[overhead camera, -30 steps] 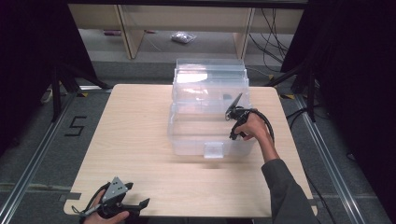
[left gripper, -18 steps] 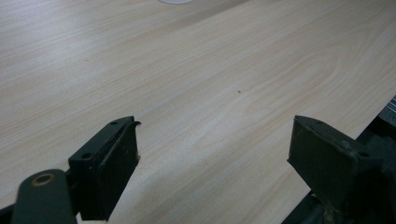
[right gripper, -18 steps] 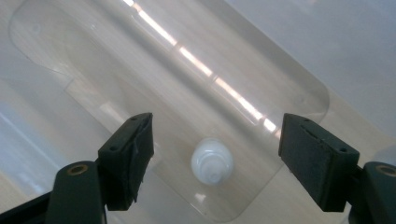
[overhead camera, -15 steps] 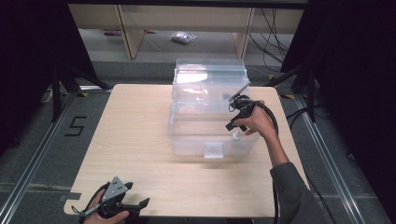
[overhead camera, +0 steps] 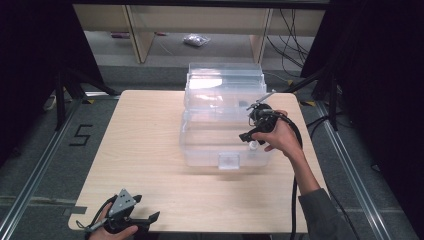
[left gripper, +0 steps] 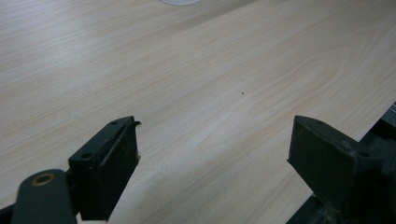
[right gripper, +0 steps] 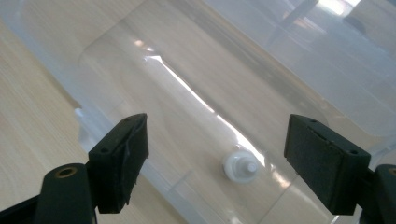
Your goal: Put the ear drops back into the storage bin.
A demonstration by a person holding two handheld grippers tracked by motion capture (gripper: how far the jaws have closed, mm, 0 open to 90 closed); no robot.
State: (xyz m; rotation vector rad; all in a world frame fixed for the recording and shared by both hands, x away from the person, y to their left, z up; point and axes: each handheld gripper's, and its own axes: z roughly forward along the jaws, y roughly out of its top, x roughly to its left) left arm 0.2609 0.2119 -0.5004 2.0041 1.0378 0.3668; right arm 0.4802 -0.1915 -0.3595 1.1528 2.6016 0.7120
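— Inside the clear plastic bin (overhead camera: 227, 131), near its right wall, what lies on the floor?

— One small white cap-like piece (right gripper: 239, 166), round, its stubby peg turned up toward the right gripper's camera. It is too squat for me to name a long axis. In the high view it shows just under the right gripper (overhead camera: 255, 126).

— And that gripper's tongs?

— Wide apart, having just been opening, with nothing between the pads; the white piece lies loose below them.

— The other one?

— The left gripper (left gripper: 212, 158) sits at the table's (overhead camera: 150, 150) near edge, well apart from the bin, tongs wide and empty over bare wood.

— The count?

— One bin, its lid stood up at the back, one white piece, two grippers.

— Any writing?

— A "5" (overhead camera: 82, 135) marked on the floor left of the table.
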